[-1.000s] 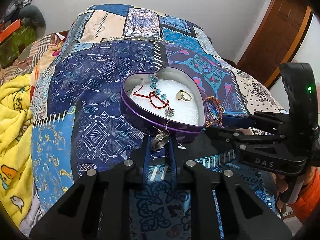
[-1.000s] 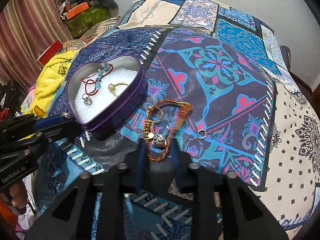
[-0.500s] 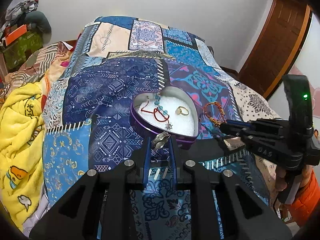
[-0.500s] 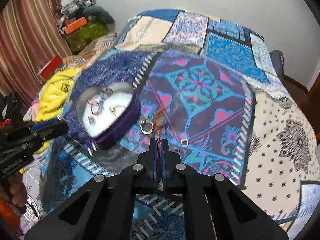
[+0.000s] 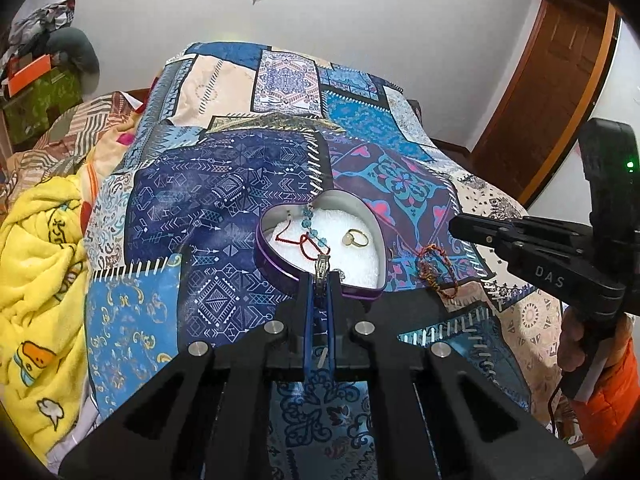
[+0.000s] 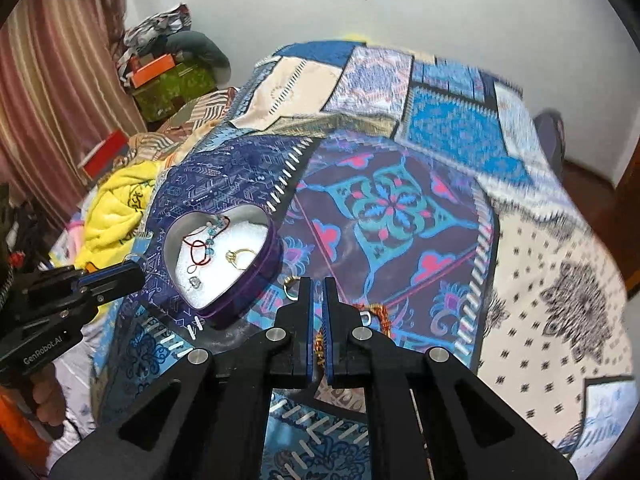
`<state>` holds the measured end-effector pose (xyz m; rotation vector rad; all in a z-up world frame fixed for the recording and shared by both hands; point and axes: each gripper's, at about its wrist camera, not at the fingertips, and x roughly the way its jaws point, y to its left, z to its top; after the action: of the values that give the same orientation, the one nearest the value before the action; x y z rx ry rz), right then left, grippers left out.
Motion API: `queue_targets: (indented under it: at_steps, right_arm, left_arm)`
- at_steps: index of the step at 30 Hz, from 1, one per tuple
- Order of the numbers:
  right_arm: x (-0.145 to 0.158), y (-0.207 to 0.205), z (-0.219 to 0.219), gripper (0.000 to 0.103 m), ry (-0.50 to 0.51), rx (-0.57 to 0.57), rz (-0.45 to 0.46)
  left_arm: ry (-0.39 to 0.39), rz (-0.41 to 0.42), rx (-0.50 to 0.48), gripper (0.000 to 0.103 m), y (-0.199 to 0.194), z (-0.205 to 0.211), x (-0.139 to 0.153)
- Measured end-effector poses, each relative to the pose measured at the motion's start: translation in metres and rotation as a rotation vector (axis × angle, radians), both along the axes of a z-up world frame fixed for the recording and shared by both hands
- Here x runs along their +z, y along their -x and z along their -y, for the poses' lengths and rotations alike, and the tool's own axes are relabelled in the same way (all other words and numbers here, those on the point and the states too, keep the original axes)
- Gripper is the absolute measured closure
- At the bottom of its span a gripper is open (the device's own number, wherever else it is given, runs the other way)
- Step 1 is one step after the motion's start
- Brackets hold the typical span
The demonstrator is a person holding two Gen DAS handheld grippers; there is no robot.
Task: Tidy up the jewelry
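Observation:
A purple heart-shaped tin [image 5: 280,276] [image 6: 256,284] sits on the patchwork bedspread. Its white lining holds a red cord with blue beads [image 5: 310,236] [image 6: 202,244], a gold ring [image 5: 355,238] [image 6: 238,258] and a small silver charm [image 6: 195,282]. My left gripper [image 5: 321,276] is shut on a silver ring [image 5: 322,266], held over the tin's near rim. My right gripper [image 6: 319,286] is shut on an orange braided bracelet [image 6: 380,314] [image 5: 436,276], which hangs below it to the right of the tin. Another gold ring [image 6: 290,284] lies on the bedspread beside the tin.
A yellow blanket [image 5: 36,260] is bunched at the bed's left side. Boxes and clothes [image 6: 160,72] are piled in the far left corner. A wooden door [image 5: 548,92] stands at the right. The bedspread [image 6: 400,208] stretches away behind the tin.
Both grippers have risen away from the bed. The right gripper closed on the orange bracelet and lifted it. The left gripper closed tighter on the silver ring, now on edge between its fingers.

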<state>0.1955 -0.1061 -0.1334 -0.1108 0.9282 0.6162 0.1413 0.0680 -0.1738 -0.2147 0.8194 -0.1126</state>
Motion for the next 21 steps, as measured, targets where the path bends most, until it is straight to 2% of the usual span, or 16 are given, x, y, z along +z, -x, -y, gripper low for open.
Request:
queue_targets:
  at_steps: [3,5,7,12,16,21]
  right_arm:
    - [-0.012,-0.010,0.011,0.086,0.014,-0.019,-0.090]
    - [-0.019,-0.013,0.018,0.070,0.025,-0.038,-0.111]
    - [-0.022,-0.012,0.024,0.065,0.039,-0.048,-0.111]
    - [-0.030,-0.011,0.026,0.065,0.072,-0.038,-0.125]
    - [-0.033,-0.012,0.020,0.065,0.121,-0.055,-0.083]
    - [-0.035,-0.020,0.023,0.065,0.108,-0.084,-0.071]
  left_arm:
    - [0.006,-0.002,0.006,0.099,0.001,-0.001,-0.002]
    - [0.010,-0.009,0.009,0.099,0.001,-0.002,-0.004]
    - [0.005,-0.012,0.012,0.099,0.000,-0.003,-0.005]
    - [0.001,0.009,0.011,0.099,-0.004,-0.003,0.002]
    - [-0.007,0.028,0.000,0.099,-0.012,0.001,0.007]
    - [-0.040,0.015,-0.018,0.099,-0.027,0.010,0.006]
